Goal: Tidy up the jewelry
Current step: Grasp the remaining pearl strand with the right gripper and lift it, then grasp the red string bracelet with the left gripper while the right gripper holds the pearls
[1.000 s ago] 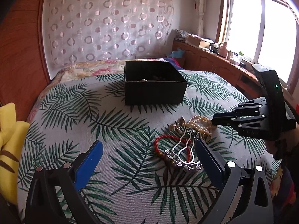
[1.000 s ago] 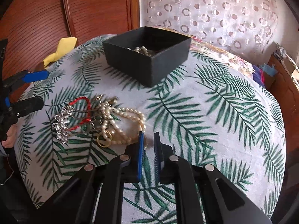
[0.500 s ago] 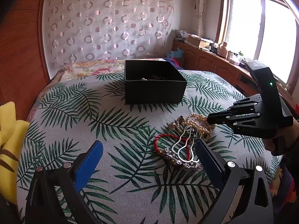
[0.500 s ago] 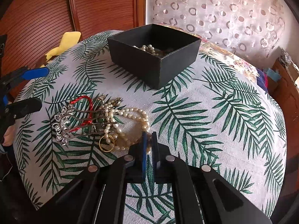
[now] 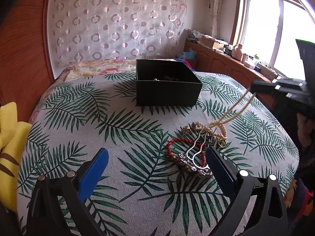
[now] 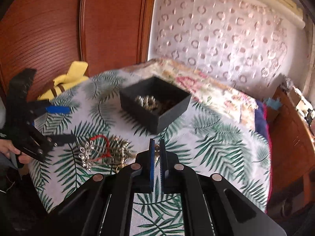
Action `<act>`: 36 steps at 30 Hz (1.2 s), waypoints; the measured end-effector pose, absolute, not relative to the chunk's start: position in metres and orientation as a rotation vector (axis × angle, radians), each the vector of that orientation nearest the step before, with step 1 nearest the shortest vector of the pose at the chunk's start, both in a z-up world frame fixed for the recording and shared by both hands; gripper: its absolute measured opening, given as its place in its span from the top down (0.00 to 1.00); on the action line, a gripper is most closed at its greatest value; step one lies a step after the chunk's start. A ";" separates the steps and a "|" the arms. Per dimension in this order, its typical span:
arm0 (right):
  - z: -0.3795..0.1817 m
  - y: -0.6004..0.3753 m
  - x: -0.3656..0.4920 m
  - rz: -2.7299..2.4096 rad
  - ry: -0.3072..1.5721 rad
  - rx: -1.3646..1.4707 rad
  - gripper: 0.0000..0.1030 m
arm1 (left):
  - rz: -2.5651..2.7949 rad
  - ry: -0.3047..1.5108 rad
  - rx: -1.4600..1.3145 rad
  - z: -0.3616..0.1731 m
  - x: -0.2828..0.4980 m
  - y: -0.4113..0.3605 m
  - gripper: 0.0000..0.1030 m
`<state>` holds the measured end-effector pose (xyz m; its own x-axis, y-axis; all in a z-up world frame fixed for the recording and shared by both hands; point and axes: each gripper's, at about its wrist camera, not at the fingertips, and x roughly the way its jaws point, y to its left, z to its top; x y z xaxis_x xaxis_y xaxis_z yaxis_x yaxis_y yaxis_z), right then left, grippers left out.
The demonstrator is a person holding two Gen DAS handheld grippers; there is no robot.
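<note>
Left wrist view: my left gripper [image 5: 155, 169] sits wide open over the leaf-print cloth [image 5: 122, 137], gripping nothing; the jewelry pile [image 5: 196, 147] lies just ahead by the right finger; my right gripper [image 5: 256, 87] has the pearl necklace [image 5: 234, 110] pinched, strand stretched up off the pile; black box [image 5: 167, 86] sits further back.

Right wrist view: pretty blurry; fingers nearly closed with beads [image 6: 157, 153] showing between them; box [image 6: 155, 102] already has jewelry inside.
</note>
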<state>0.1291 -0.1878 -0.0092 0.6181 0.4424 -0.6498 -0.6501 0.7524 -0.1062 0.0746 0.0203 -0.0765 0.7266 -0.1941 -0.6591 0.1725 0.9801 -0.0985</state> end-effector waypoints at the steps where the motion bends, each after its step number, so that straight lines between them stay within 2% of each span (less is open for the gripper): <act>1: -0.003 -0.190 0.128 0.641 0.629 -0.345 0.95 | -0.200 0.733 -0.030 -0.076 0.075 0.021 0.08; 21: 0.076 -0.227 0.115 0.589 0.459 -0.308 0.95 | -0.224 0.752 -0.034 -0.076 0.080 0.024 0.08; 22: 0.076 -0.227 0.114 0.590 0.459 -0.310 0.95 | -0.234 0.756 -0.030 -0.076 0.082 0.023 0.11; 24: 0.074 -0.226 0.114 0.594 0.464 -0.312 0.95 | -0.273 0.789 -0.016 -0.078 0.089 0.021 0.27; 27: 0.068 -0.224 0.114 0.603 0.475 -0.315 0.95 | -0.304 0.830 0.005 -0.082 0.099 0.017 0.46; 28: 0.067 -0.222 0.114 0.606 0.478 -0.317 0.95 | -0.316 0.848 0.018 -0.085 0.104 0.015 0.48; 30: 0.064 -0.219 0.113 0.612 0.482 -0.323 0.95 | -0.333 0.886 0.047 -0.090 0.114 0.012 0.62; 33: 0.062 -0.216 0.112 0.621 0.485 -0.326 0.95 | -0.348 0.913 0.083 -0.093 0.124 0.007 0.72; 36: 0.060 -0.214 0.111 0.622 0.486 -0.326 0.95 | -0.374 0.939 0.110 -0.094 0.135 0.002 0.73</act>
